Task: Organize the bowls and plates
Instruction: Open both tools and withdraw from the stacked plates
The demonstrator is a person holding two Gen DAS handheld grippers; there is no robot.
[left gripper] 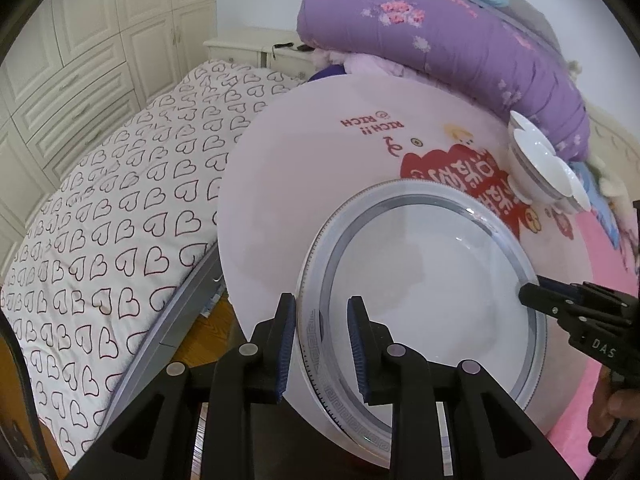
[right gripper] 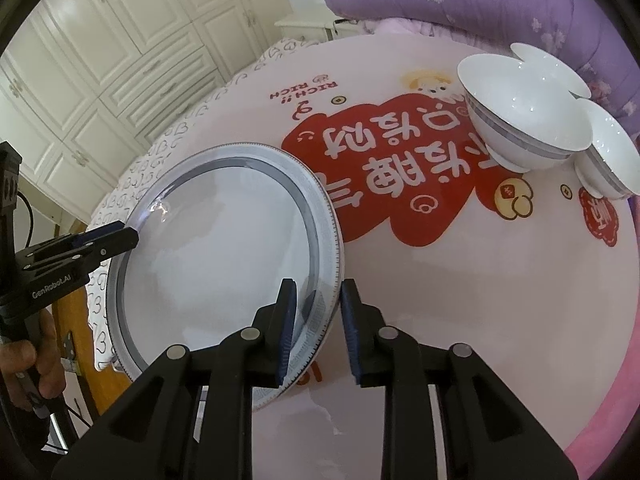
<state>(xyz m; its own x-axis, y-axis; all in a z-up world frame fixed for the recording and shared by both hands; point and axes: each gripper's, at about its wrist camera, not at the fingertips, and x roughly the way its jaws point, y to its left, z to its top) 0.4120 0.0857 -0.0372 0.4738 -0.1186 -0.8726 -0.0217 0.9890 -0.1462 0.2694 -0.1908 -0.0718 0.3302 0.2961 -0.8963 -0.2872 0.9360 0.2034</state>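
Note:
A large white plate (left gripper: 432, 292) with a grey patterned rim lies on the round pink table (left gripper: 320, 168), near its edge. My left gripper (left gripper: 322, 344) straddles the plate's near rim, jaws open with a gap around it. My right gripper (right gripper: 318, 320) straddles the opposite rim of the plate (right gripper: 224, 248), also open. The right gripper (left gripper: 532, 292) shows in the left wrist view at the plate's far side, and the left gripper (right gripper: 128, 236) shows in the right wrist view. Two white bowls with grey bands (right gripper: 524, 112) (right gripper: 608, 156) stand at the table's far side.
A bed with a heart-print sheet (left gripper: 120, 220) runs along the table's left. A rolled purple quilt (left gripper: 460, 40) lies behind the bowls (left gripper: 544, 168). White wardrobe doors (right gripper: 100, 60) and a nightstand (left gripper: 248, 48) stand at the back. Wooden floor (left gripper: 204, 336) shows below the table edge.

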